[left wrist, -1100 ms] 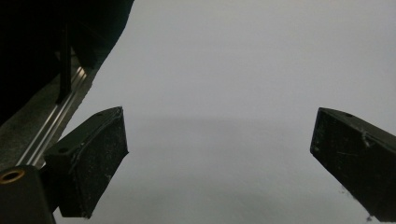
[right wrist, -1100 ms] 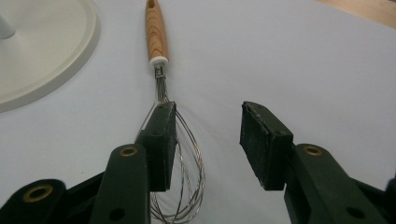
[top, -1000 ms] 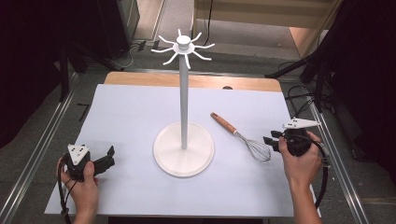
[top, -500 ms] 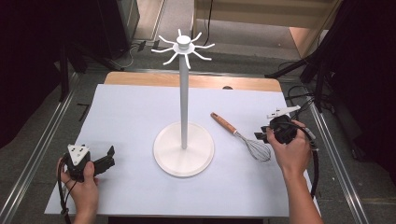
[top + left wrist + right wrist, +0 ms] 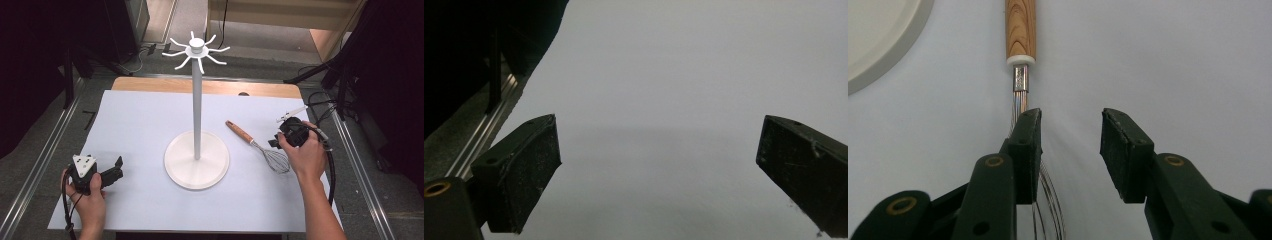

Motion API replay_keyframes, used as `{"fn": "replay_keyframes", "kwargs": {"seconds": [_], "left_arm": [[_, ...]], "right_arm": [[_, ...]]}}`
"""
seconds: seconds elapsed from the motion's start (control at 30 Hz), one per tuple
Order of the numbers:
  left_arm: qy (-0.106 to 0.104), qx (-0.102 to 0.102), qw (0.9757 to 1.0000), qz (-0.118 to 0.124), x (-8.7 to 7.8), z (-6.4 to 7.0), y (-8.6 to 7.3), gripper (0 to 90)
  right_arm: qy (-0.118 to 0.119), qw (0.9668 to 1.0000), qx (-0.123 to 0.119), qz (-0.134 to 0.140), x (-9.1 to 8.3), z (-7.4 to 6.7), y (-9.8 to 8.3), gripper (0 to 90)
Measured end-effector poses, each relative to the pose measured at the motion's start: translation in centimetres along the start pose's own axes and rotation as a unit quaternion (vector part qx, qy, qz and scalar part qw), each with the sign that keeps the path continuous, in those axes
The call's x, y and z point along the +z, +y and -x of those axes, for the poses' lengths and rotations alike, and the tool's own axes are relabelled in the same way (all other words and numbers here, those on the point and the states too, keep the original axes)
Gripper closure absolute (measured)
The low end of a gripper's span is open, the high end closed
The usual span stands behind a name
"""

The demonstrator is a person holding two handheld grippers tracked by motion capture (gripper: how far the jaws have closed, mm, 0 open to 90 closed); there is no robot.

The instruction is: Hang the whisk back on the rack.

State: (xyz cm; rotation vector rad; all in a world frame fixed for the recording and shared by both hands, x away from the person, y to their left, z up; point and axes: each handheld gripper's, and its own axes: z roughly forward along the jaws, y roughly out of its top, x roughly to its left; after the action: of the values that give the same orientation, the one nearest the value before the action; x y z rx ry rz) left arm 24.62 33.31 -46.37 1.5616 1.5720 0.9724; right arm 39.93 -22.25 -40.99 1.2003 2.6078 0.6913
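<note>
Even overhead light washes the pale counter point(image 5: 150, 125) in the high view, while the room around it, at upper left and far right of the frame, falls to near black. The white stand point(image 5: 197, 150) casts only a faint shadow. The high view is soft and grainy. In the left gripper view, a dim band of shadow crosses mid-frame.

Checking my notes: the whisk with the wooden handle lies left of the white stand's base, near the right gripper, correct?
Not quite. The whisk lies right of the white stand's base, as the high view shows. It is indeed near the right gripper.
</note>
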Motion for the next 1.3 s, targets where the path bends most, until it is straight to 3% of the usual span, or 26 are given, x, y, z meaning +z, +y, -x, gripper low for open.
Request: {"fn": "replay_keyframes", "kwargs": {"seconds": [0.63, 1.0, 1.3], "left_arm": [[0.003, 0.003, 1.0, 0.0, 0.0, 0.1, 0.0, 4.4], [0.002, 0.003, 1.0, 0.0, 0.1, 0.1, 0.0, 4.4], [0.003, 0.004, 1.0, -0.001, 0.1, 0.1, 0.0, 4.4]], "right_arm": [[0.014, 0.9984, -0.007, -0.055, 1.2, 0.5, 2.5, 64.0], [0.028, 0.9953, -0.015, -0.092, 2.5, 0.1, 4.5, 66.7], [0.04, 0.9919, -0.034, -0.116, 4.0, -1.1, 6.4, 67.6]]}}
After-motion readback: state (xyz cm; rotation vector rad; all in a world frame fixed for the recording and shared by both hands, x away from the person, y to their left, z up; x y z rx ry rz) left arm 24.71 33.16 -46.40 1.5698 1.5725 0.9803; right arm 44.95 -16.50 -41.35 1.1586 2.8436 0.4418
